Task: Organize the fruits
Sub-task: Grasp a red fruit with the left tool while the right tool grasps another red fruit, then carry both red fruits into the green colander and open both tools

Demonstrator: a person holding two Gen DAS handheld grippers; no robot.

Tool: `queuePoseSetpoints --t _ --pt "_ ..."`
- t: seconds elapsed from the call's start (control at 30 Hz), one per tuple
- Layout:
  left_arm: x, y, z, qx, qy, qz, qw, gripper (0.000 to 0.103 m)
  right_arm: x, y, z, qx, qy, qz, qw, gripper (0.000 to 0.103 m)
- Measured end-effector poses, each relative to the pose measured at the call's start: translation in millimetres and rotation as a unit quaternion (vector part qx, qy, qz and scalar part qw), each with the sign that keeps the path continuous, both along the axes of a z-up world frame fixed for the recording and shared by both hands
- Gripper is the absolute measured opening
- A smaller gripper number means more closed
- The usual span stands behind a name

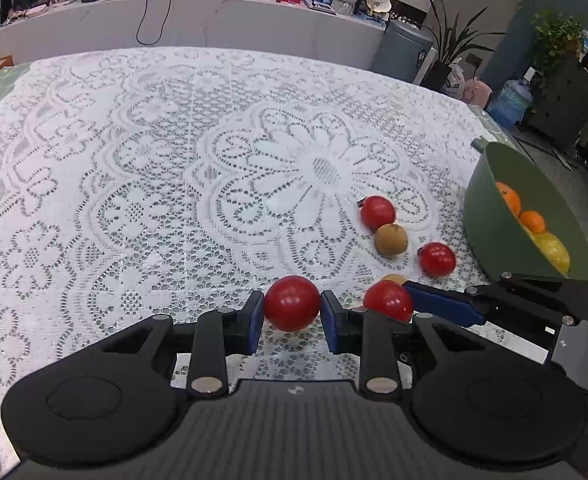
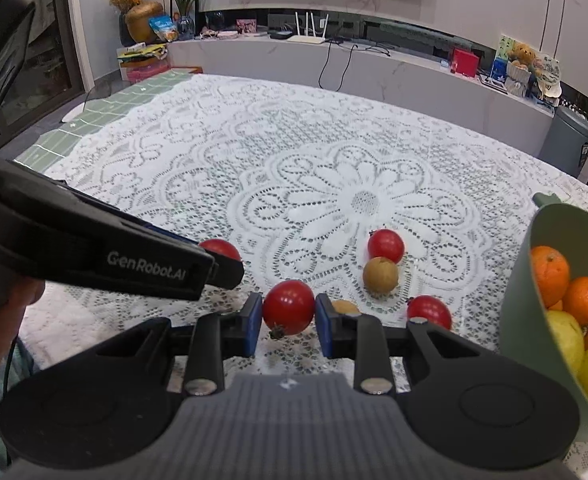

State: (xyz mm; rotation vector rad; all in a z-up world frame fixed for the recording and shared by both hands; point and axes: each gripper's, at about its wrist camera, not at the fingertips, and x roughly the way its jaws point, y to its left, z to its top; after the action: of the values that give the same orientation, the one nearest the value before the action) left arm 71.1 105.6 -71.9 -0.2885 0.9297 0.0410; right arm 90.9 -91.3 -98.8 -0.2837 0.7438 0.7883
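1. Two tools, each clamped on a red fruit: I have the left tool (image 1: 292, 306) gripping one red fruit (image 1: 292, 303), the right tool (image 2: 288, 314) gripping another (image 2: 288, 307), both low over the lace-covered counter (image 1: 174, 160).
2. Green bowl (image 2: 517, 300) sits far right, already holding oranges; I judge a swing could clip its rim.
3. Risk: smooth round skins may squirt from the pads.
4. Loose fruits (image 1: 391, 239) lie just beyond the tools, right of centre.

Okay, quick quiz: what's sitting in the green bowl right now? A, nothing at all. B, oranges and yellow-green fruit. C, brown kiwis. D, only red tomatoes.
B: the right wrist view shows the green bowl holding oranges on top of yellow-green fruit, with no red tomatoes inside.
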Motion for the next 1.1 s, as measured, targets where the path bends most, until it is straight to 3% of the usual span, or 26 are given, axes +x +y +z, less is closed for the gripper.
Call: queuePoseSetpoints --t 0.43,0.67,1.1 --pt "-13 -45 43 0.002 -0.034 -0.044 0.9984 0.034 -6 -68 34 0.044 0.005 -0.049 0.998 0.025" --pt "-6 -75 58 -0.009 -0.049 -0.083 0.9953 0.034 -3 -107 52 0.059 -0.015 -0.086 0.994 0.025" --pt "36 -129 73 -0.018 -0.065 -0.153 0.9859 0.034 20 -173 71 0.036 -0.068 -0.147 0.986 0.025"
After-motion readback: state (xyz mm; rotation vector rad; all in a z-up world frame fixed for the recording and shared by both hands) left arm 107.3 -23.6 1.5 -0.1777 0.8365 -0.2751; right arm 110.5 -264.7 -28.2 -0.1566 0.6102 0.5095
